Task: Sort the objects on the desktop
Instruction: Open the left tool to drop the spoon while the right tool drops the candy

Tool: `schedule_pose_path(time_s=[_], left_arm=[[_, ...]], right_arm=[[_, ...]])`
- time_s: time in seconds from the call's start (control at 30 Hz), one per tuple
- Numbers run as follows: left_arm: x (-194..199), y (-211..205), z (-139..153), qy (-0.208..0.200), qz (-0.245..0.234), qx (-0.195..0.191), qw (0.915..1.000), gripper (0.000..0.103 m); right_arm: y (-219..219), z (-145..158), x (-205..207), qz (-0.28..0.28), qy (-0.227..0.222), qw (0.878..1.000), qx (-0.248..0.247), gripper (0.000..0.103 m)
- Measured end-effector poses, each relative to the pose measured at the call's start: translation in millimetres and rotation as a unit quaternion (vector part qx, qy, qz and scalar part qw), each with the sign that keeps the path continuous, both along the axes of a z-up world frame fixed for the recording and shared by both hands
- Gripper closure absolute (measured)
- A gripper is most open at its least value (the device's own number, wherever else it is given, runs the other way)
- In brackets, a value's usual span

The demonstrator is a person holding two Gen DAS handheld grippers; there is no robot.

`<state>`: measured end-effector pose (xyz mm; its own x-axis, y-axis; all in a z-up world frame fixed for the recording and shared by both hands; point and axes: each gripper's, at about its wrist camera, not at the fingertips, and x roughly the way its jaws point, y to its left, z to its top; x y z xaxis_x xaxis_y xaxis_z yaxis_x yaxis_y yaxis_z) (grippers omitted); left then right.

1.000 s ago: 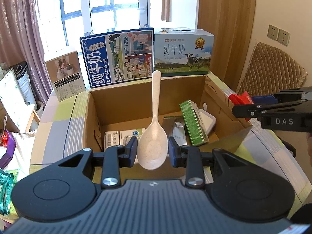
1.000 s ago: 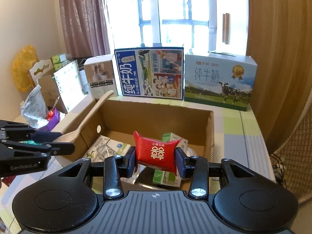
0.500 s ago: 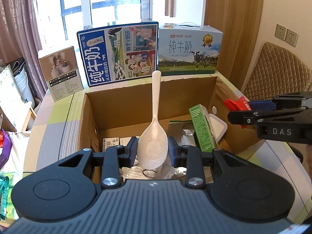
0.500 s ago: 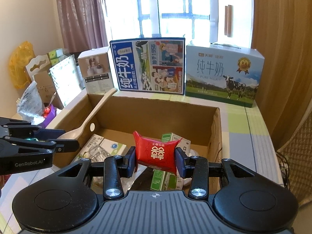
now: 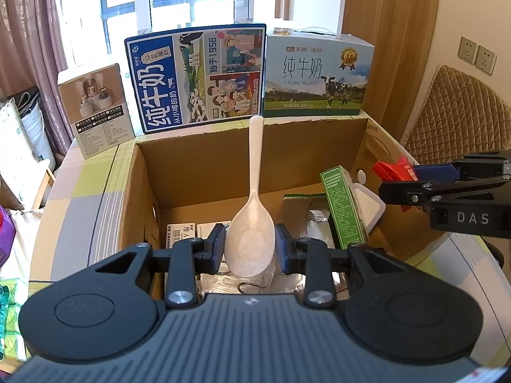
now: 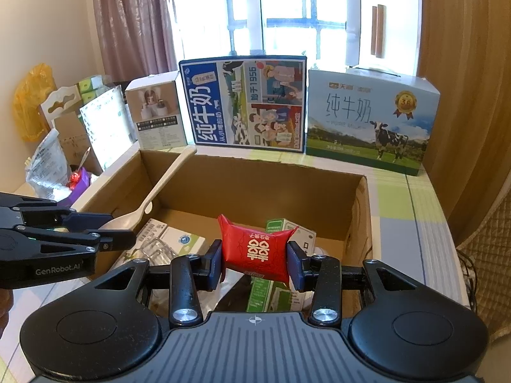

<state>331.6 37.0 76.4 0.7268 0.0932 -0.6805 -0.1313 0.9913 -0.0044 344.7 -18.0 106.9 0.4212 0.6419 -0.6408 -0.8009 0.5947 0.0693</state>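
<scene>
Two grips — spoon (image 5: 249,242) bowl between left fingers (image 5: 217,249), red packet (image 6: 255,249) between right fingers (image 6: 295,266).

Bright window (image 6: 287,12), mauve curtain (image 6: 134,19), wood panelling (image 6: 463,63).

Each gripper has a dark grey ribbed body flanked by two round black housings with embossed discs. The left gripper (image 5: 249,249) and the right gripper (image 6: 255,266) carry black linkage arms with silver screws and dark blue pads. Side plates read "GenRobot.AI" and "DAS".
</scene>
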Motion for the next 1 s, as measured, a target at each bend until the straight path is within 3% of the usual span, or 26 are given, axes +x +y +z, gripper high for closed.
schedule_pose_path(time_s=[1.0], left_arm=[[-11,17,-12,0.0,0.024,-0.006,0.9997,0.071]], right_arm=[[24,-3,-11,0.02,0.004,1.0,-0.001,0.064]])
